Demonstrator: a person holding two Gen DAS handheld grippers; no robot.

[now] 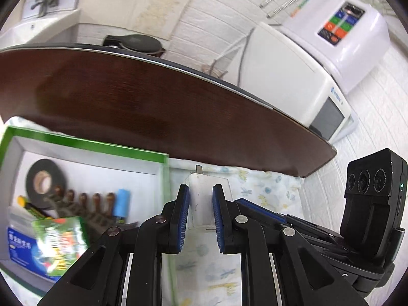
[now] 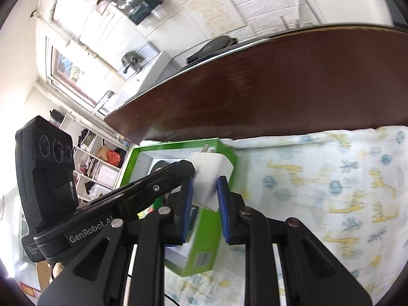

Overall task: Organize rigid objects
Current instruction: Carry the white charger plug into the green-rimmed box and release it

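Observation:
A white plug adapter (image 1: 201, 204) with metal prongs hangs in the air, and both grippers are clamped on it. In the left wrist view my left gripper (image 1: 201, 191) is shut on its sides, and the right gripper's fingers (image 1: 257, 210) come in from the right. In the right wrist view my right gripper (image 2: 205, 181) is shut on the same adapter (image 2: 211, 173), and the left gripper's fingers (image 2: 178, 170) reach it from the left. A green-rimmed box (image 1: 89, 142) lies just left of it, holding a black tape roll (image 1: 44, 181), a blue cylinder (image 1: 122, 201) and printed packets (image 1: 61, 237).
A dark wooden board (image 1: 153, 107) rises behind the box. A cloth printed with giraffes (image 2: 331, 191) covers the surface under the grippers. White appliances (image 1: 293, 76) stand at the back right, a sink (image 1: 38, 25) at the back left, and open shelves (image 2: 102, 158) further off.

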